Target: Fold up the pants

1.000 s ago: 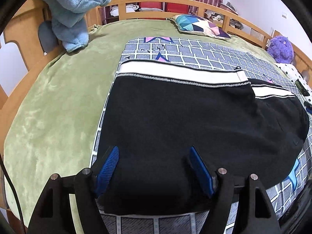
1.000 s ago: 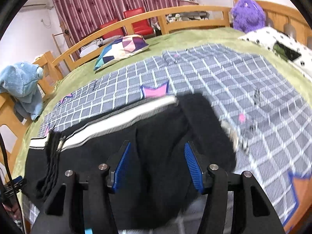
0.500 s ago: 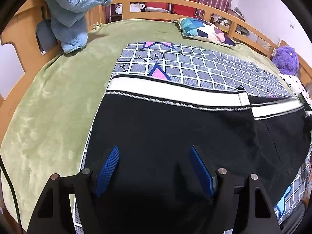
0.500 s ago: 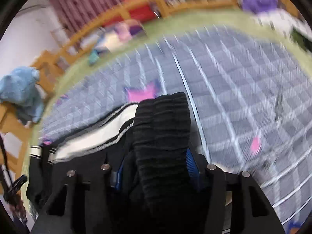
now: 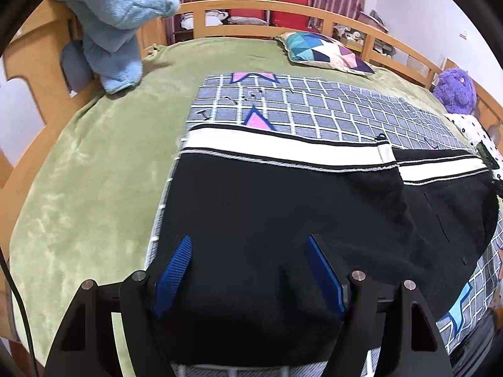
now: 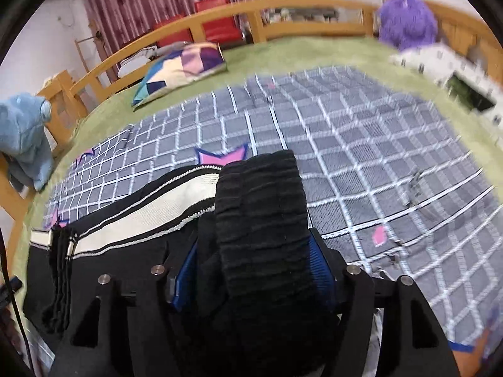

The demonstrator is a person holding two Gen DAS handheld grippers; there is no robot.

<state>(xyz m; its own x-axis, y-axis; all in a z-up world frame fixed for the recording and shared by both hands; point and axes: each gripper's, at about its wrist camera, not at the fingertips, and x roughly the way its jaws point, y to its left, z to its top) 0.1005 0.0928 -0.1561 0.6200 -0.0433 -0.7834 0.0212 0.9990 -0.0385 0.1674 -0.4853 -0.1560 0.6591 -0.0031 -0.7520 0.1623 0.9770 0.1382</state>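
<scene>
Right gripper (image 6: 256,270), jaws just widening, is bunching the black pants' (image 5: 283,207) ribbed waistband (image 6: 264,213) between them; left gripper (image 5: 248,270) is hovering, jaws spread.

open checked blanket (image 6: 361,157) ahead, cushion (image 5: 323,51), plush toy (image 5: 457,89) bordering

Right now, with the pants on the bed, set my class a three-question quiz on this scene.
1. True or false: the left gripper holds a blue towel.
2. Which part of the pants sits between the right gripper's jaws? A. white stripe B. ribbed black band C. pocket
3. What does the pants' fabric rest on?

Key: 1. False; its jaws are open over the pants. 2. B. 3. A checked blanket.
</scene>
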